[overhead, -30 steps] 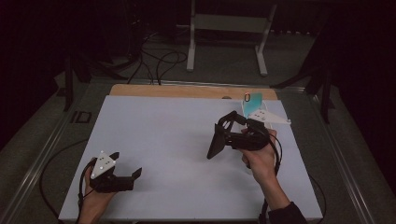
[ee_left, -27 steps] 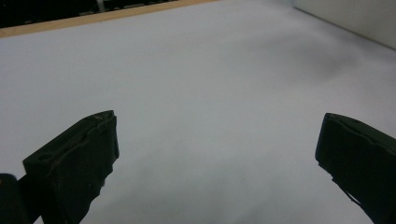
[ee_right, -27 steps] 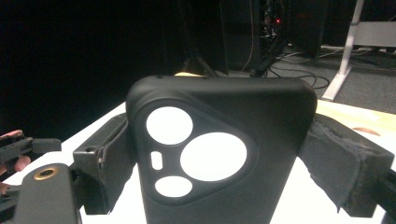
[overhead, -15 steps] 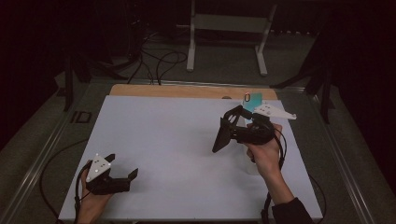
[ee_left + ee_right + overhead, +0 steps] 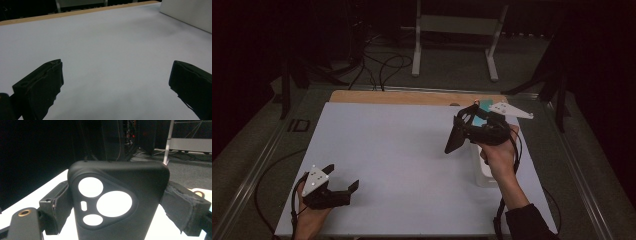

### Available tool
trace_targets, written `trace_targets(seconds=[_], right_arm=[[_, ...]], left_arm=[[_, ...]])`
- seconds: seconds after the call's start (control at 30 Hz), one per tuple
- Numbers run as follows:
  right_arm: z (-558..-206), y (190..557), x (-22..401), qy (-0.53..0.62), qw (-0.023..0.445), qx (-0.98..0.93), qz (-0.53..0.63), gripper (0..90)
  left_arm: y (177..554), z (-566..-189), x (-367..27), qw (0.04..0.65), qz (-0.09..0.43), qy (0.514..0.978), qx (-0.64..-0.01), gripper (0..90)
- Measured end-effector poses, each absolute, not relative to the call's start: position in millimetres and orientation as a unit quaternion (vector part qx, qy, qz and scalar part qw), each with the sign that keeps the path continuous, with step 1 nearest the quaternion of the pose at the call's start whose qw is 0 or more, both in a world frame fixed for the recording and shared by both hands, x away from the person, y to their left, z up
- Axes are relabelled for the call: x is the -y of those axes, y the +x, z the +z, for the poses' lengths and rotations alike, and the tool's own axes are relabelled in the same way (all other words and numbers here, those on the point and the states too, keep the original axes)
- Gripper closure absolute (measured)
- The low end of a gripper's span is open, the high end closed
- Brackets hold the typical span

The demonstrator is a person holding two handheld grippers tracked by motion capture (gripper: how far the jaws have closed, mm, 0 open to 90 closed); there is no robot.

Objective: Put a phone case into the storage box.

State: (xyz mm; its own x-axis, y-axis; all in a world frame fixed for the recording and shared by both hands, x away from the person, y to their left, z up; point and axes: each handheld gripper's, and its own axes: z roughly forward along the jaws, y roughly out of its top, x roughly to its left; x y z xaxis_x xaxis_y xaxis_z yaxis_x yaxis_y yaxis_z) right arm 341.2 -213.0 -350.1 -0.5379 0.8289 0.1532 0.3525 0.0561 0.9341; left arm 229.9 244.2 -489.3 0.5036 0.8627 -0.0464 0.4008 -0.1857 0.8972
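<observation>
No brand or writing readable anywhere, the black soft plastic phone case [image 5: 117, 202] is plain, just a rounded-triangle camera cutout with three round holes and a small slot. The right gripper [image 5: 462, 132] has it pinched by its two long edges, padded jaws pressed in on either side, you can see that clearly in the right gripper view. In the high view the case [image 5: 455, 140] is held up off the white table top [image 5: 402, 145], tilted, over the right half of the table, with a white rectangular box [image 5: 484, 172] sitting under the person's hand.

The left gripper [image 5: 343, 186] is down at the near left corner, low over the table. Its jaws are spread wide with nothing between them, just bare white surface in the left gripper view. A light wooden strip [image 5: 412, 97] runs along the far edge.
</observation>
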Motion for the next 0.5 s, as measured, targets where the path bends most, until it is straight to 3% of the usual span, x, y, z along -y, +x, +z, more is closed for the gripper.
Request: trace_targets(seconds=[0.5], right_arm=[[-345, 359, 229, 0.449, 0.247, -0.677, 0.528, 14.8]], left_arm=[[230, -490, -243, 0.468, 0.244, 0.732, -0.431, 0.1]])
